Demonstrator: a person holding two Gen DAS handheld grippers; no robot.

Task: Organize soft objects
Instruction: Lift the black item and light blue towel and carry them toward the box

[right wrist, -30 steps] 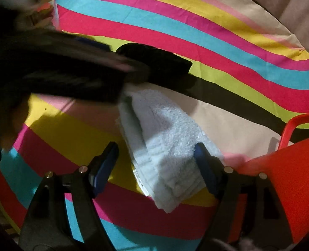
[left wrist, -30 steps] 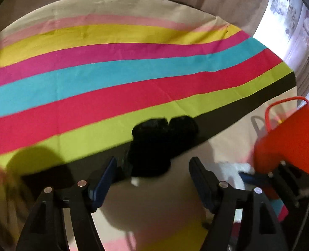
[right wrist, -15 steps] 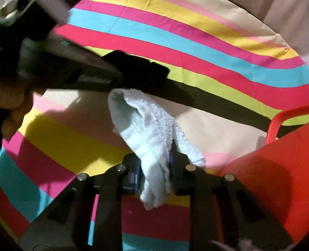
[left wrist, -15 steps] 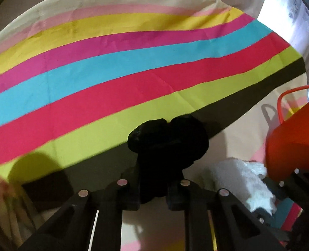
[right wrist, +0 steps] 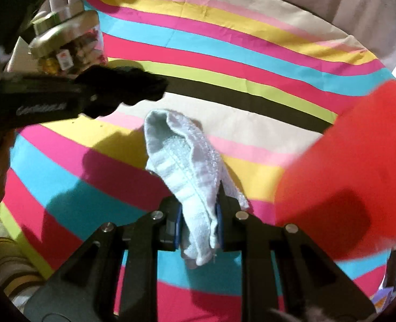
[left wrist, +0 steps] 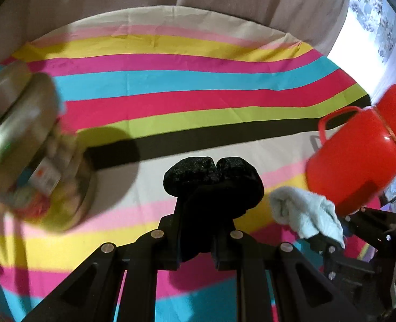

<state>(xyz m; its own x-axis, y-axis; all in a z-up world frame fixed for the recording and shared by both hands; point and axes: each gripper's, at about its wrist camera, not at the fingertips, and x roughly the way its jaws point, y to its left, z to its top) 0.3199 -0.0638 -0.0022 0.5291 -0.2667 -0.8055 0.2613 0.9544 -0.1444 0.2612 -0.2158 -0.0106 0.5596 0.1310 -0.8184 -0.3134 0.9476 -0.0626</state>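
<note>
My left gripper is shut on a black fuzzy cloth and holds it above the striped tablecloth. My right gripper is shut on a folded light blue towel, also lifted off the cloth. The towel shows in the left wrist view at lower right. The left gripper with the black cloth shows at the left of the right wrist view, a little beyond and left of the towel.
A red plastic basket with a handle stands at the right, close to the towel; it fills the right side of the right wrist view. A lidded clear jar of small items stands at the left.
Both grippers closed, the left on the black cloth and the right on the towel, then lifted them off the tablecloth. The views pulled back, bringing the jar into sight.
</note>
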